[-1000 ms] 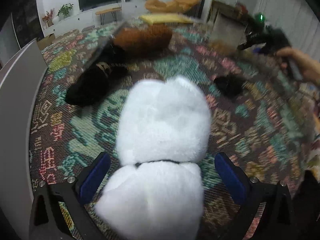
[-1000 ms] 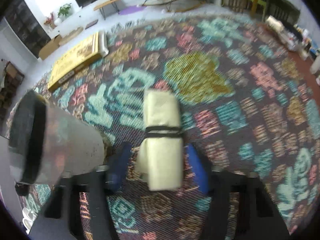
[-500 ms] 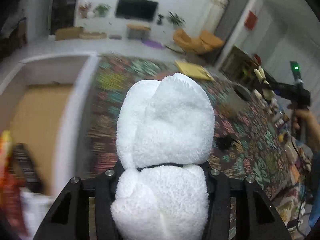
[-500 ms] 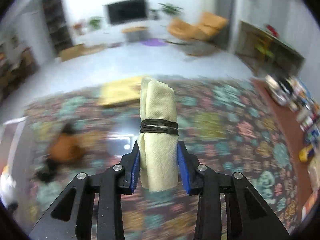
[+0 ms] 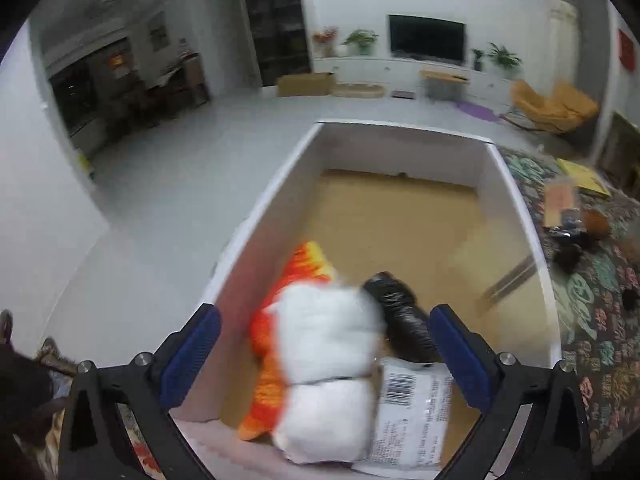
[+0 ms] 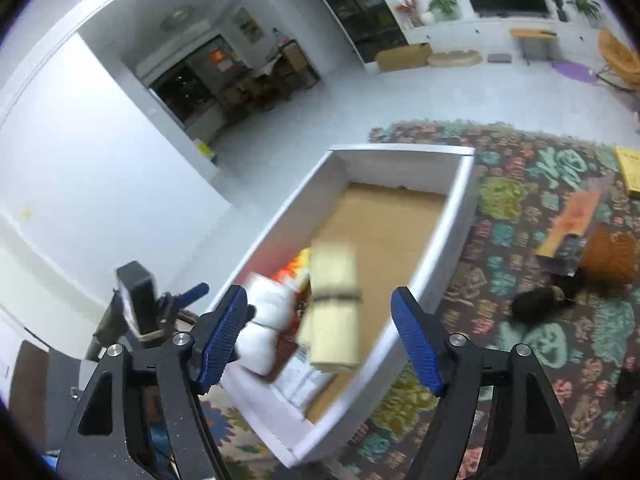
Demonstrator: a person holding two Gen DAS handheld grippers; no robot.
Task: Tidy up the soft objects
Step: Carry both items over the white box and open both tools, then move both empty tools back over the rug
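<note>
A white box (image 5: 516,208) with a brown floor stands on the floor; it also shows in the right wrist view (image 6: 452,232). My left gripper (image 5: 326,356) is open above its near end. The white fluffy bundle (image 5: 326,372) tied with a black band is blurred between the open fingers, over an orange-yellow plush (image 5: 296,276), a black roll (image 5: 400,312) and a labelled packet (image 5: 412,412). My right gripper (image 6: 320,340) is open over the box. The cream cloth roll (image 6: 334,312) tied with a black band is blurred between its fingers, apart from both.
A patterned rug (image 6: 540,344) lies right of the box with a black soft item (image 6: 536,308), an orange soft item (image 6: 608,256) and a flat board (image 6: 568,224). Grey floor lies to the left. The left gripper (image 6: 160,312) shows at the box's left edge.
Both grippers have moved over the white box and opened. The white bundle and the cream roll have left the fingers and are blurred over the box.
</note>
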